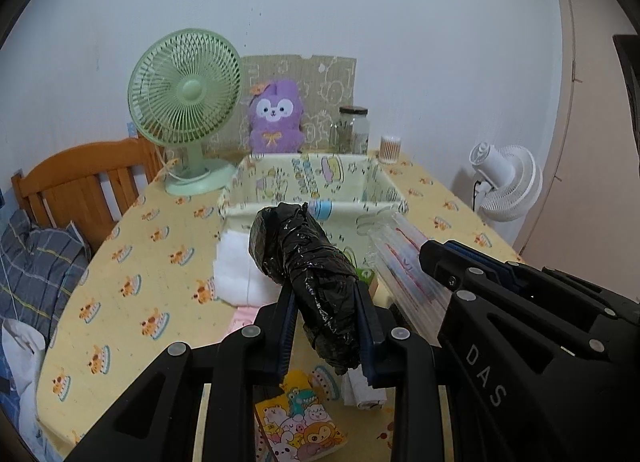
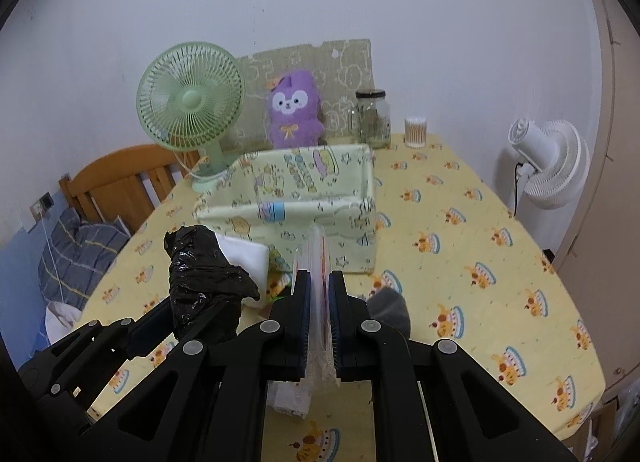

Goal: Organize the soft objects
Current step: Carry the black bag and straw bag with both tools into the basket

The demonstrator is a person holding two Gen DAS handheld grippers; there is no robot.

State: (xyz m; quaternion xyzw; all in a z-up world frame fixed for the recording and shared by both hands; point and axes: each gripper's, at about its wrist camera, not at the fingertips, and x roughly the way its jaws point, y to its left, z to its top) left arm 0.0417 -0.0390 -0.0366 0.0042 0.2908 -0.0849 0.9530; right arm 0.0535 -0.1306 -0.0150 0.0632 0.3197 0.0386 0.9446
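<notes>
The left gripper (image 1: 326, 298) clamps a crinkled black plastic bundle (image 1: 304, 262), lifted above the table near the pale printed fabric box (image 1: 384, 186). To its right, the right gripper (image 2: 319, 302) pinches a flat clear plastic packet (image 2: 318, 258).

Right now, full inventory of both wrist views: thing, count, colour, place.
black plastic bundle: 1, black, in left gripper
clear packet: 1, clear with red print, in right gripper
fabric bin: 1, pale yellow print, table centre
white folded cloth: 1, white, front-left of bin
cartoon packet: 1, multicolour, near table edge
plush toy: 1, purple, behind bin
desk fan: 1, green, back left
glass jar: 1, clear, back
cotton swab tub: 1, back right
standing fan: 1, white, beside table
table: 1, yellow print cloth
left gripper: 1, black
right gripper: 1, black
</notes>
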